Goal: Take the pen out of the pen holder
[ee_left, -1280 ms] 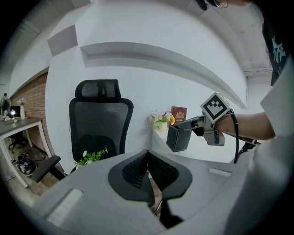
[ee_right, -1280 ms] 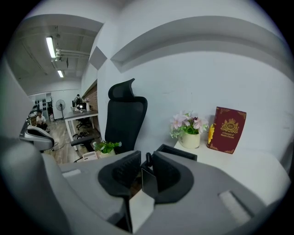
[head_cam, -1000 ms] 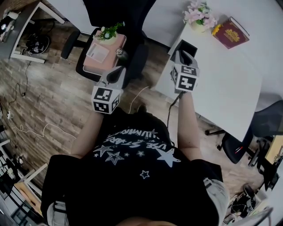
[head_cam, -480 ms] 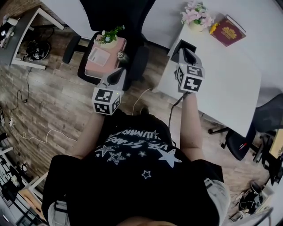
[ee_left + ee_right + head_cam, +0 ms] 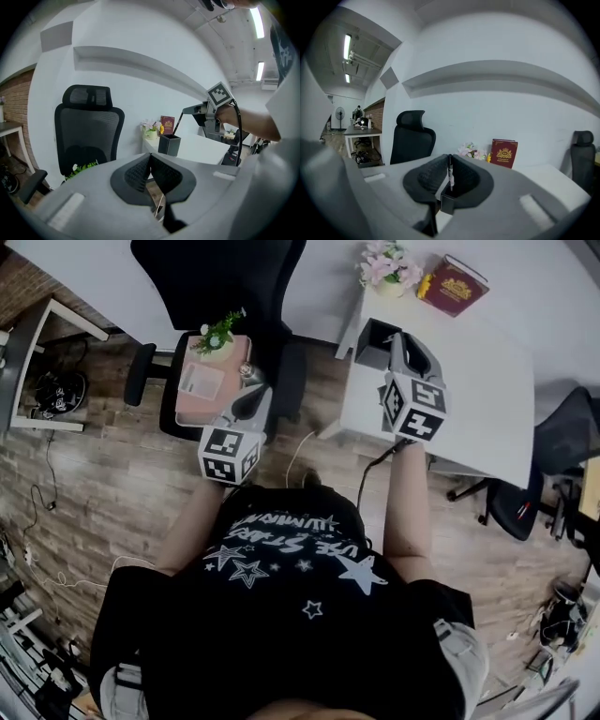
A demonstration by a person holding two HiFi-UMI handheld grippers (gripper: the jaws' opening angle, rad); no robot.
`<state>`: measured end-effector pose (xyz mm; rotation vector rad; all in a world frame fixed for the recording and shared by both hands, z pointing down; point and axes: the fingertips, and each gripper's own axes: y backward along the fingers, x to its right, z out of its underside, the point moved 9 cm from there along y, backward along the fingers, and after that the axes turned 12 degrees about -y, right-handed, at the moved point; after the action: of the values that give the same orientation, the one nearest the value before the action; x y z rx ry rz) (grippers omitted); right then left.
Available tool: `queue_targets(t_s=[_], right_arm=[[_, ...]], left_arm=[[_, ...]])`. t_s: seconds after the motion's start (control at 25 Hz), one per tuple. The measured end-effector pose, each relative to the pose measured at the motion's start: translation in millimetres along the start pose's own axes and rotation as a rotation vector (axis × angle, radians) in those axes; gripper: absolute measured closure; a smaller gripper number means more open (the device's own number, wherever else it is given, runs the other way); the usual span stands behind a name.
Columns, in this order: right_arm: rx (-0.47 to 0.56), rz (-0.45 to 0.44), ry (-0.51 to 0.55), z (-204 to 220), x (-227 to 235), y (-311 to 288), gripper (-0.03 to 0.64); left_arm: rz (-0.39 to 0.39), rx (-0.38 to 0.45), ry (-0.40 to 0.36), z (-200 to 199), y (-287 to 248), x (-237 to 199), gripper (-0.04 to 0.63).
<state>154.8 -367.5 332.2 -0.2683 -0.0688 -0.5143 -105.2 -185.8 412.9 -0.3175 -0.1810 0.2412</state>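
The right gripper's fingers [image 5: 427,177] are pressed together on the pen [image 5: 450,171]. The pen stands upright between them, its lower end at the mouth of the black pen holder [image 5: 446,203]. Whether the tip has quite cleared the rim I cannot tell. The holder sits at the near corner of the white bench [image 5: 487,381].

Behind those fingers the right gripper [image 5: 402,339] is held above that corner, pointing away from the person and slightly downward, with its marker cube [image 5: 413,407] toward the chest. The right hand [image 5: 236,116] grips it from behind. The bare right forearm [image 5: 405,502] runs almost straight back to the shoulder, with a cable [image 5: 367,474] hanging beside it.

The left gripper's fingers [image 5: 133,172] are closed on each other with nothing between them. The left gripper [image 5: 251,401] hangs over the wood floor [image 5: 122,474] near the seat of a black office chair [image 5: 225,277]. It is aimed a little downward and is well apart from the bench. The left forearm [image 5: 192,521] angles back toward the body.
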Motion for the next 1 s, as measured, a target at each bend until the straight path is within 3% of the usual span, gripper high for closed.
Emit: queue_targets(t_s=[0.24,0.56,0.8,1.0], right_arm=[[0.020,0.091,-0.005,6.2,-37.7,38.8,0.580],[-0.005,0.244,-0.012,51.9,-103.1,120.6,0.580],[-0.067,0.379,-0.075,98.8,-137.9,190.3,0.580],[-0.116,0.472,-0.132,127.6,-144.4,231.4,0.580]], left_arm=[[0.105,0.021,-0.009,14.5,23.4,-20.0,0.584],[0.293,0.060,-0.051,42.3,61.4,-36.4,0.584],[0.450,0.025,-0.087,66.3,80.7,-32.5,0.584],[0.528,-0.010,-0.083,80.4,87.4,-20.3,0.584]])
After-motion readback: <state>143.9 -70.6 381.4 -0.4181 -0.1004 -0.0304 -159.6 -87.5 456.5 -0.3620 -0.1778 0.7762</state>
